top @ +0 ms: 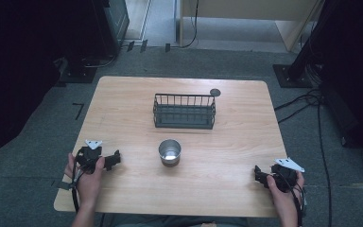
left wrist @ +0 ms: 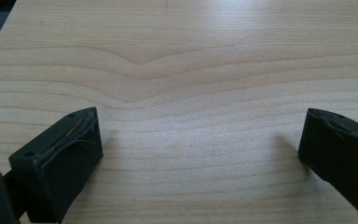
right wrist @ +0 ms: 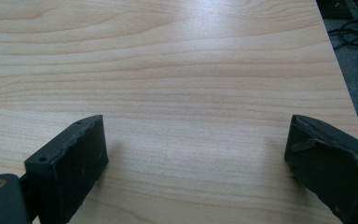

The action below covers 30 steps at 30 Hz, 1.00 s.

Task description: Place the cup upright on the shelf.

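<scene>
left claw point(left wrist: 200, 140) released | right claw point(right wrist: 196, 144) released | high view: cup point(top: 169, 152), wire basket point(top: 184, 111) on table point(top: 123, 109)

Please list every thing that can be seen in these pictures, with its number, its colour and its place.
table: one, light wood, centre of the high view, on grey carpet
wire basket: one, dark, far middle of the table
metal cup: one, silver, upright, nearer the person than the basket, apart from it
small round disc: one, dark grey, on the table just behind the basket's right corner
cables: several, black, on the floor right of the table
left gripper: one, black, near left of the table, jaws wide apart
right gripper: one, black, near right of the table, jaws wide apart
hands: two, one on each gripper
</scene>
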Available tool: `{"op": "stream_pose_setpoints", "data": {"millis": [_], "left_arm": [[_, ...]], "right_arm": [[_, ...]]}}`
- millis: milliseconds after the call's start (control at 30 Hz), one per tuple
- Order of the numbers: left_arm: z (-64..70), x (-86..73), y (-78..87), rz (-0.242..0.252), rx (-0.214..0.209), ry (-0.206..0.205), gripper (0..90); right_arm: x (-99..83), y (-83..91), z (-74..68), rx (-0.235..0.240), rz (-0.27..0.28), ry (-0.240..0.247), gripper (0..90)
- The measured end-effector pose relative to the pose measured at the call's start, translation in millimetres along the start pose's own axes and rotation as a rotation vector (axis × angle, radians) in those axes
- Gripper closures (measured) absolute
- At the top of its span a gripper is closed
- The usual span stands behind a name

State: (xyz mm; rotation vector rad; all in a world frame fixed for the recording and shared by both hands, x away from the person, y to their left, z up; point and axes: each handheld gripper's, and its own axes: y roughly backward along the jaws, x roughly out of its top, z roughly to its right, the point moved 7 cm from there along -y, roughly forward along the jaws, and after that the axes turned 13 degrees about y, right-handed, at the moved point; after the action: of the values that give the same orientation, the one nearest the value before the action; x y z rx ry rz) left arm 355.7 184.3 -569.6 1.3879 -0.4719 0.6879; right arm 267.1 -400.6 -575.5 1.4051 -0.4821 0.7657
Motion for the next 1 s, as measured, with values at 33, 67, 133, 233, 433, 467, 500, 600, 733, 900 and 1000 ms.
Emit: {"op": "stream_pose_setpoints", "data": {"millis": [33, 67, 133, 233, 433, 467, 500, 600, 733, 900, 1000], "left_arm": [[0.0, 0.0, 0.0, 0.000, 0.000, 0.000, 0.0], [0.0, 0.0, 0.0, 0.000, 0.000, 0.000, 0.0], [0.0, 0.0, 0.0, 0.000, 0.000, 0.000, 0.0], [0.0, 0.0, 0.0, 0.000, 0.000, 0.000, 0.0], [0.1, 0.0, 0.0, 0.000, -0.001, 0.002, 0.0], [0.2, 0.0, -0.1, 0.000, -0.001, 0.002, 0.0], [0.1, 0.0, 0.0, -0.001, -0.001, 0.002, 0.0], [0.1, 0.0, 0.0, 0.000, -0.001, 0.001, 0.0], [0.1, 0.0, 0.0, 0.000, -0.001, 0.001, 0.0], [0.2, 0.0, -0.1, 0.000, -0.001, 0.002, 0.0], [0.1, 0.0, 0.0, 0.000, -0.001, 0.002, 0.0]], "right_arm": [[0.0, 0.0, 0.0, 0.000, 0.000, 0.000, 5.3], [0.0, 0.0, 0.0, 0.000, 0.000, 0.000, 5.3], [0.0, 0.1, 0.0, -0.001, -0.001, -0.001, 5.3], [0.0, 0.1, 0.0, -0.008, -0.003, -0.006, 4.4], [0.3, 0.1, -0.8, -0.023, -0.025, -0.029, 2.5], [2.0, 0.9, -2.1, -0.010, -0.018, -0.033, 2.5], [3.1, 1.7, -2.6, -0.006, -0.014, -0.038, 2.5], [6.2, 4.8, -3.0, 0.000, -0.004, -0.036, 2.5], [14.7, 12.3, -4.5, 0.008, 0.016, -0.041, 2.6], [22.8, 15.4, -10.1, 0.014, 0.029, -0.033, 2.6], [32.3, 16.8, -19.7, 0.032, 0.040, -0.023, 2.8]]}}
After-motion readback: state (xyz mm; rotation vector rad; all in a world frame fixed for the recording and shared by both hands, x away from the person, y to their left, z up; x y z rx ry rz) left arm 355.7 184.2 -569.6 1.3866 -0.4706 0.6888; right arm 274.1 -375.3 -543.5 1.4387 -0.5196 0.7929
